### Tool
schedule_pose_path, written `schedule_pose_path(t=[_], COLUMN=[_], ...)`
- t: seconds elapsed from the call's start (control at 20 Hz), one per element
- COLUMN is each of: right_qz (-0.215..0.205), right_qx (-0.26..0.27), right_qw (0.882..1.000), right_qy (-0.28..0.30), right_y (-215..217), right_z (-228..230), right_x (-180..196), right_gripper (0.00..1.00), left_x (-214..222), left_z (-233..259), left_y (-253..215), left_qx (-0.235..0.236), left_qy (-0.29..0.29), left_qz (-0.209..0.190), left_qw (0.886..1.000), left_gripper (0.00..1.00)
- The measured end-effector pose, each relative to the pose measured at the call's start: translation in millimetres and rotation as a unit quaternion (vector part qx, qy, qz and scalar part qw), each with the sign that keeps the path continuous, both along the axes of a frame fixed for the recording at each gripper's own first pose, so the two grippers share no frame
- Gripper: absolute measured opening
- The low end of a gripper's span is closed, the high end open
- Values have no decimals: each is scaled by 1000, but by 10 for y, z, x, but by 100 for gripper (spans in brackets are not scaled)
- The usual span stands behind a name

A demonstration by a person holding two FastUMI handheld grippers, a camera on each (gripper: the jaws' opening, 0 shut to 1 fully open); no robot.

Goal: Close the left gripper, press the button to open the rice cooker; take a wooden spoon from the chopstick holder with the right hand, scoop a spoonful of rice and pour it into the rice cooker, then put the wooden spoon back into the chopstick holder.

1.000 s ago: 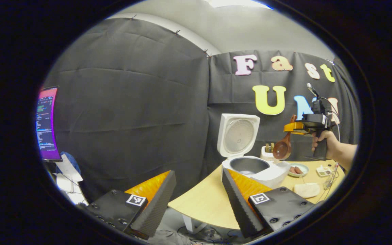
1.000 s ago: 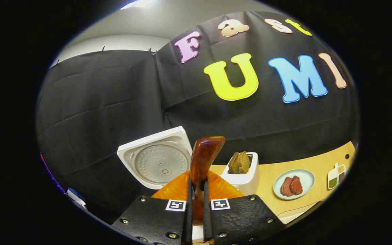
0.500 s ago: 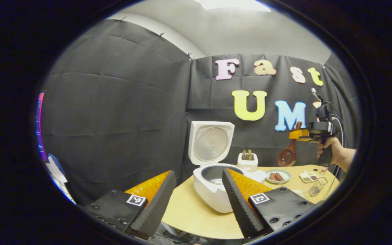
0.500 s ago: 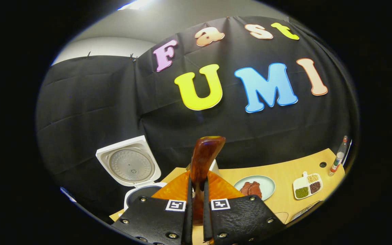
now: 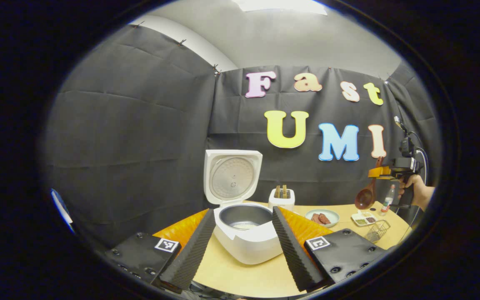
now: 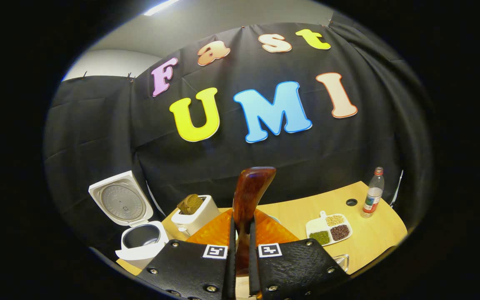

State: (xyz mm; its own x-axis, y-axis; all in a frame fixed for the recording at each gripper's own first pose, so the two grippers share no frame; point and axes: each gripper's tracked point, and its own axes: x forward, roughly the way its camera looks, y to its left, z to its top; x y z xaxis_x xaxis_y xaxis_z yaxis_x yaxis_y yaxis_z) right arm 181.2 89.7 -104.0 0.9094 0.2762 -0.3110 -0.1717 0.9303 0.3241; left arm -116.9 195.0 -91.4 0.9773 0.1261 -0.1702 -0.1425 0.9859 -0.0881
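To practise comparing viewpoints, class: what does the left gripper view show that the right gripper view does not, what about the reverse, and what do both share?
Left gripper view's extras: the open left gripper, a hand holding the right gripper, the wooden spoon with its bowl hanging down, and a wire basket. Right gripper view's extra: the spoon's handle tip standing up between shut fingers. Shared: the open rice cooker, chopstick holder, sectioned dish, bottle, table.
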Motion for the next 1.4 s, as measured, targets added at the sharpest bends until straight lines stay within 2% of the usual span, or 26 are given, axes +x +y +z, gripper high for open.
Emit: schedule_pose_path(t=[0.2, 0.4, 0.5, 0.55, 0.8, 1.05, 1.25, 1.35, 1.4], right_qz=[-32, -60, -71, -77, -98, -94, -101, -107, -114], right_qx=[-27, -60, -71, -73, -77, -80, -84, -90, -94], right_qw=[999, 996, 994, 993, 989, 984, 979, 979, 980], right_qy=[9, 26, 37, 43, 81, 131, 156, 151, 136], right_y=[-524, -962, -1118, -1171, -1370, -1388, -1446, -1494, -1535], right_z=[-187, -471, -640, -725, -1121, -1514, -1657, -1597, -1515], right_x=[-98, -216, -255, -271, -385, -480, -569, -619, -597], right_gripper=[13, 13, 13, 13, 12, 13, 14, 16, 24], left_x=[127, 224, 255, 261, 248, 254, 303, 360, 385], left_z=[31, 46, 58, 72, 59, 83, 98, 119, 131], left_y=[-260, -450, -499, -515, -533, -512, -515, -487, -464], left_qx=[2, -7, -4, -2, 5, 10, 13, 12, 12], left_qy=[-3, -2, -2, -1, 5, 6, 2, -1, -2], left_qz=[-24, -39, -43, -45, -46, -43, -48, -50, -49], left_qw=[1000, 999, 999, 999, 999, 999, 999, 999, 999], left_gripper=[99, 92, 95, 92, 92, 92, 92, 92, 92])
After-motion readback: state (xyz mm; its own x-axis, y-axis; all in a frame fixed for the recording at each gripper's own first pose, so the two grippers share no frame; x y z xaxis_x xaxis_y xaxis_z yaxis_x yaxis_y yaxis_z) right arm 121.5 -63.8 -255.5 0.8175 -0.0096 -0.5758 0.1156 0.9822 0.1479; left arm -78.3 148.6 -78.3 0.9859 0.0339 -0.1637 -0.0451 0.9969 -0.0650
